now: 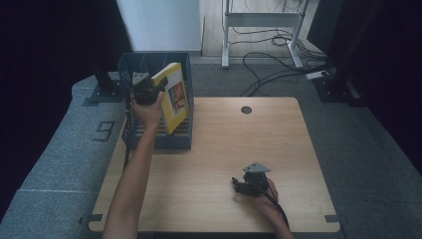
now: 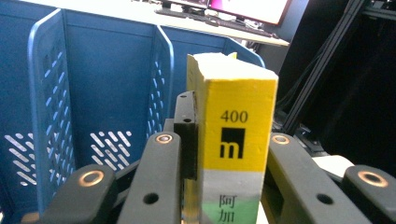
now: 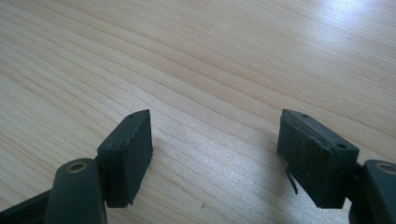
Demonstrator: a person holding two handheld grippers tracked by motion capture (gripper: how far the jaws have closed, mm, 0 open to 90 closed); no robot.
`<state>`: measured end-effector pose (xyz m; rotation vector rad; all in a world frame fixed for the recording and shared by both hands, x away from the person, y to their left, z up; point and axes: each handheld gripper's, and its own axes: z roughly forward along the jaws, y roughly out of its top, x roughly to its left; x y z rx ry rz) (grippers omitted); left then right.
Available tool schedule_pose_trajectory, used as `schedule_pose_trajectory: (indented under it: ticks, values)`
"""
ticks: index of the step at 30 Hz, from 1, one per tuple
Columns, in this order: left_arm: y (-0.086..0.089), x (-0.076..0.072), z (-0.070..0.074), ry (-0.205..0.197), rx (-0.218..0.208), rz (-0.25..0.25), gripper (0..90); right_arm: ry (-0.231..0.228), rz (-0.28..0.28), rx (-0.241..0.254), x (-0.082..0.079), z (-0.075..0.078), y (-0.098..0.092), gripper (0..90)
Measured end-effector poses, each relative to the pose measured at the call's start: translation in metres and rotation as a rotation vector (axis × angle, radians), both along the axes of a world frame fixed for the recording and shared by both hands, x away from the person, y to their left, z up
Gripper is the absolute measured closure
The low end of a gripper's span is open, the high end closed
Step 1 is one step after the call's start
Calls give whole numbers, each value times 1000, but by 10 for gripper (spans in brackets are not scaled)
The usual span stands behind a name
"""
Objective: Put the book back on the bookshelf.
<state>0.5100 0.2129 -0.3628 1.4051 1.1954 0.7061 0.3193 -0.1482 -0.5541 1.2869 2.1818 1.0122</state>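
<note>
Wooden tabletop (image 1: 219, 149) | my left gripper (image 2: 229, 140) clamps yellow book (image 2: 236, 135) over blue rack (image 1: 164, 142) | right gripper (image 3: 215, 154) rests wide, empty.

Book (image 1: 174, 97) in rack (image 1: 130, 63), table's (image 1: 224, 149) left.

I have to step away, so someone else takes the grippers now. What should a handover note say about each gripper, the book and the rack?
Left gripper: shut on the thick yellow paperback book, gripped by its spine and held tilted above the blue plastic file rack at the wooden table's back left corner.
Right gripper: open, holding nothing, resting on the table near the front edge.
Done: book picked up and brought over the rack.
Left: probably lower it into a slot between the dividers, then release.
</note>
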Motion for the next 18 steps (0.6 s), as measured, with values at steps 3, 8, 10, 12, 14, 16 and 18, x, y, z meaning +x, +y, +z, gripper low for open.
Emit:
schedule_pose_trajectory:
  ticks: [3, 8, 10, 12, 14, 16, 18]
  values:
    - [-2, 2, -1, -7, 5, -5, 753, -1, 2, -3, 0, 0, 0, 261]
    - [-8, 7, 0, -5, 23, -10, 753, -1, 1, -3, 0, 0, 0, 261]
    - [-12, 9, 0, -6, 33, -8, 753, -2, 1, -2, 0, 0, 0, 261]
    - [-15, 10, 0, -12, 36, -6, 753, -1, 1, -2, 0, 0, 0, 261]
    - [-18, 12, -1, -18, 35, -8, 753, -1, 1, -2, 0, 0, 0, 261]
    - [-21, 13, -2, -16, 37, -10, 753, -1, 1, -3, 0, 0, 0, 261]
    - [-23, 16, -4, -10, 42, -6, 753, -1, 1, -2, 0, 0, 0, 261]
